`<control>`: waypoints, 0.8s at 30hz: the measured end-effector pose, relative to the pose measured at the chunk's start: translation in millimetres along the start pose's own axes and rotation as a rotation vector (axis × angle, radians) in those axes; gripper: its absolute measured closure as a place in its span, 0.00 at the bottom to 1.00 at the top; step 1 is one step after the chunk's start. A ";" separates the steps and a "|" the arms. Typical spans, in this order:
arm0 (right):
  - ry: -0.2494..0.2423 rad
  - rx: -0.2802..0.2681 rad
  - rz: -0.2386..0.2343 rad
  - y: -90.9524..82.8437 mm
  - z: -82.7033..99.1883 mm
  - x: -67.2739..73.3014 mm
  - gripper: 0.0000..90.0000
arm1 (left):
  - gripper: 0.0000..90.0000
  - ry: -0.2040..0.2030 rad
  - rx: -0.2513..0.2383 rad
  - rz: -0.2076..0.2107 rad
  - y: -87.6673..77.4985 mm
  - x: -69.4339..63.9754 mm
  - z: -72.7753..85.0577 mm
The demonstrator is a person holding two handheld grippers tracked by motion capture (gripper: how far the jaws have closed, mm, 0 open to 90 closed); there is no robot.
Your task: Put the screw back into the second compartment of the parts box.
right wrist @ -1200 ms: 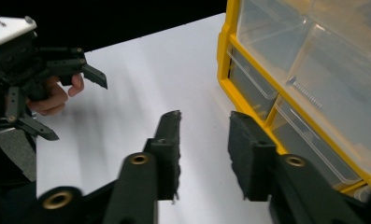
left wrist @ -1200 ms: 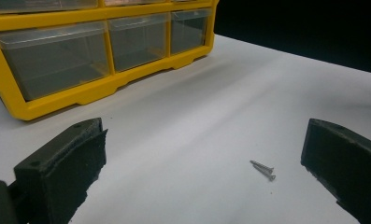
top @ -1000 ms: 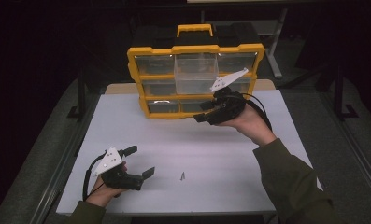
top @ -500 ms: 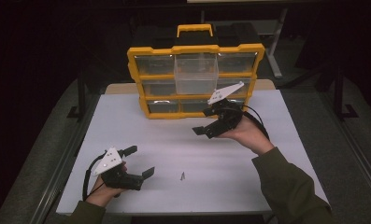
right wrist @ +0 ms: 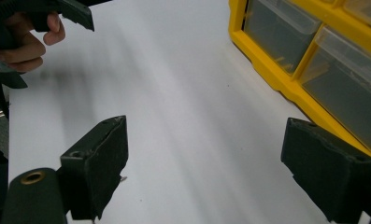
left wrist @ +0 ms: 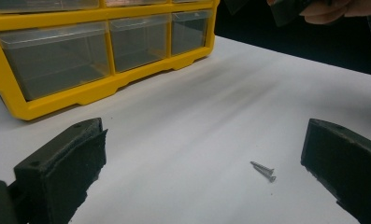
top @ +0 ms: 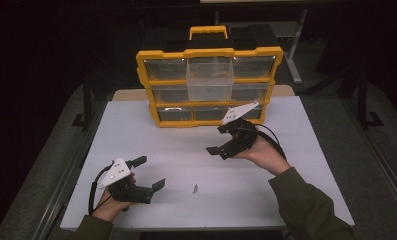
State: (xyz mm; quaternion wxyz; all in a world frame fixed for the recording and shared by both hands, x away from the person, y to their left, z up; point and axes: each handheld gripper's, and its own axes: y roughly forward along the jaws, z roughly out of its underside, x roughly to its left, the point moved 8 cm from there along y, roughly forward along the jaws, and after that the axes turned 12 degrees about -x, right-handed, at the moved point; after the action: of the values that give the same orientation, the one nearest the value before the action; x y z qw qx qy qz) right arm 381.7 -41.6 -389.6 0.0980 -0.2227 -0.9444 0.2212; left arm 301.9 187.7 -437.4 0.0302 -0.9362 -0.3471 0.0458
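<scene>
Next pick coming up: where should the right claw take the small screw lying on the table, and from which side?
Grip the screw across its thin shank, coming straight down from above. It lies flat on the white table with open space around it, so no side approach gets under it. The right claw stands open, nothing between its jaws.

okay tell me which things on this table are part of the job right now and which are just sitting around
Part of the job:
- screw lying on the white table
- yellow drawer organizer, its top middle drawer pulled out
- left hand-held gripper, open beside the screw
- right hand-held gripper, open, nothing between its jaws

Just sitting around:
- metal stand behind the table
</scene>
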 end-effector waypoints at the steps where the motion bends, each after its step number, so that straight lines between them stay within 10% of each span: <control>1: 0.005 0.001 -0.003 1.1 1.9 1.2 0.16 | 0.00 -0.001 -0.002 0.000 0.0 0.0 -0.2; 24: 0.016 0.094 -0.038 32.1 62.9 32.8 0.16 | 0.00 -0.005 -0.008 -0.002 -1.0 -0.6 -1.0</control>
State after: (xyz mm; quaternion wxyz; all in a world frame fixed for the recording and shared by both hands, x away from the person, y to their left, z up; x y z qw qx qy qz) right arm 347.1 -24.1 -457.1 0.1202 -0.2018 -0.9362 0.2613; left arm 300.9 188.1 -436.2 0.0257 -0.9359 -0.3481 0.0468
